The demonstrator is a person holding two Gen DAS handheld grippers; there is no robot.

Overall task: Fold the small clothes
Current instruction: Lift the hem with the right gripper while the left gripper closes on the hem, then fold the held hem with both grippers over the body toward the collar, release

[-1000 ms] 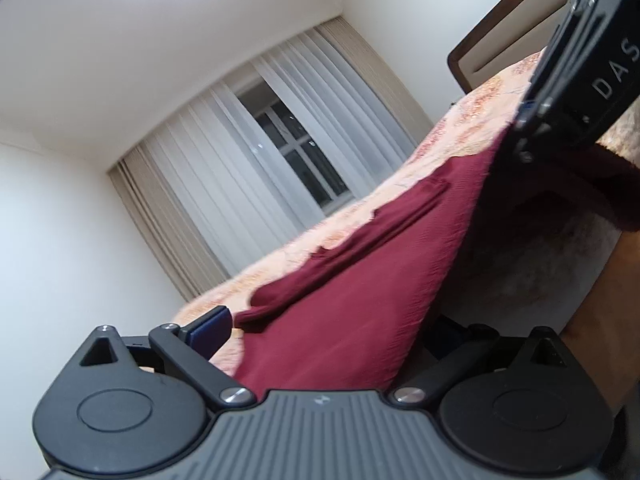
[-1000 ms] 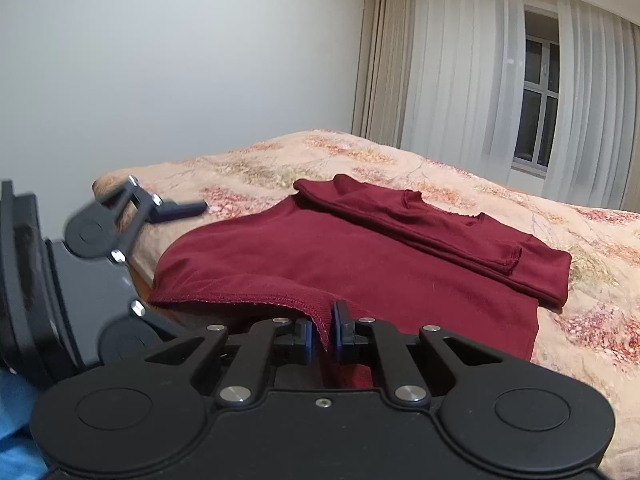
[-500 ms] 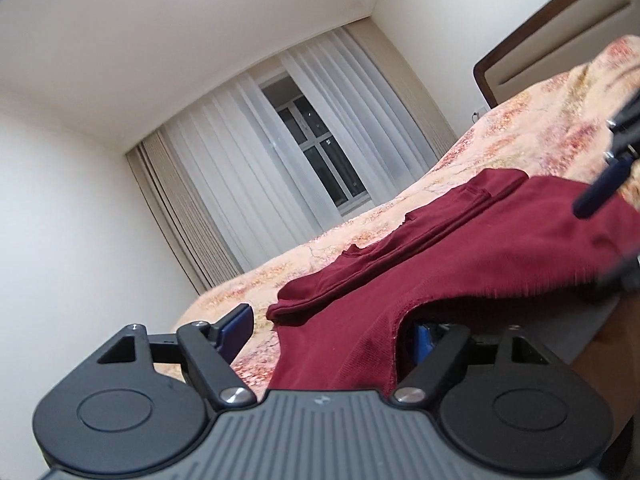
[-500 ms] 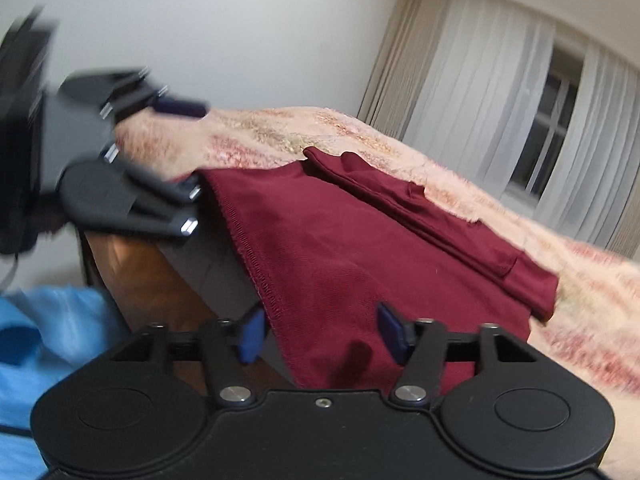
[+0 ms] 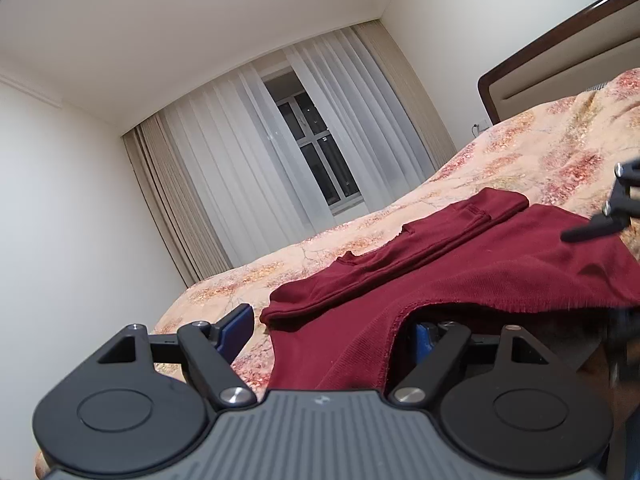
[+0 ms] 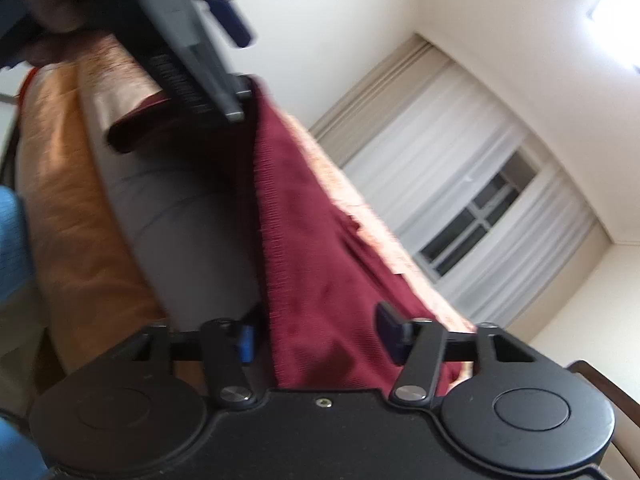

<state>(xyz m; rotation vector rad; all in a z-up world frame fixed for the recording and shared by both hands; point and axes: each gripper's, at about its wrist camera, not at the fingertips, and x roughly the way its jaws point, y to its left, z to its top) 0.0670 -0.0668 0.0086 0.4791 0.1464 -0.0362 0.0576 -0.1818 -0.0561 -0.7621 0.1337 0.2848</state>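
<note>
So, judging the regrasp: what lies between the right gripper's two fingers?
In the right wrist view, the maroon shirt's hem edge; the right gripper's jaws are closing, pads not pressing yet.

My left gripper [image 5: 330, 330] is showing matt black plastic arms, bright metal rivets and blue pads, and its grey body is looking ribbed. The dark red garment [image 5: 460, 276] is looking like a soft knitted cloth with fine ribs. The bedspread [image 5: 540, 152] is looking like matt flowered cloth, the headboard [image 5: 560, 24] glossy dark wood, the curtains [image 5: 248, 168] thin sheer cloth.
</note>
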